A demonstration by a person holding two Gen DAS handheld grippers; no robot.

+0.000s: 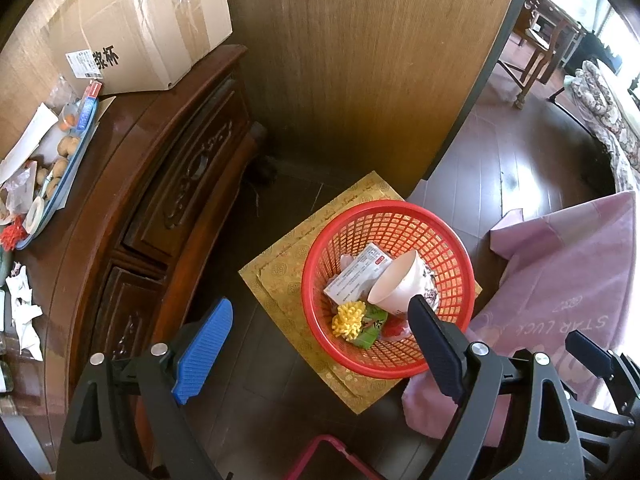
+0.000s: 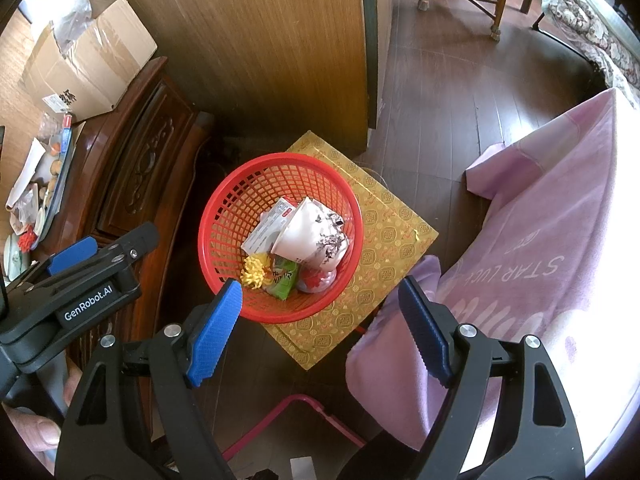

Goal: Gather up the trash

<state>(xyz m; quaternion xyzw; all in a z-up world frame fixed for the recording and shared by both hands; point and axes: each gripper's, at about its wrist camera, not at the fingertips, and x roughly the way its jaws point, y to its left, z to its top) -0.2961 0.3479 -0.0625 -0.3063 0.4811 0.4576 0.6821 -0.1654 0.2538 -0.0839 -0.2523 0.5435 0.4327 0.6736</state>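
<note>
A red mesh basket (image 1: 404,222) (image 2: 228,204) stands on a gold patterned box (image 1: 280,276) on the floor. In it lie a white paper cup (image 1: 400,284) (image 2: 308,232) on its side, a white printed carton (image 1: 356,276), a yellow pompom (image 1: 350,320) and a green packet (image 1: 372,330). My left gripper (image 1: 320,304) hangs open above the basket's near left edge, nothing between its fingers. My right gripper (image 2: 320,284) is open over the basket's near rim, also empty. Crumpled white paper (image 1: 24,312) and a red pompom (image 1: 10,236) lie on the cabinet top.
A dark carved wooden cabinet (image 1: 168,184) stands to the left, bearing a cardboard box (image 1: 140,28) and a tray of walnuts (image 1: 60,152). A wood panel wall (image 1: 360,60) rises behind the basket. A pink blanket (image 2: 540,260) covers the right. A pink frame (image 2: 316,404) sits below.
</note>
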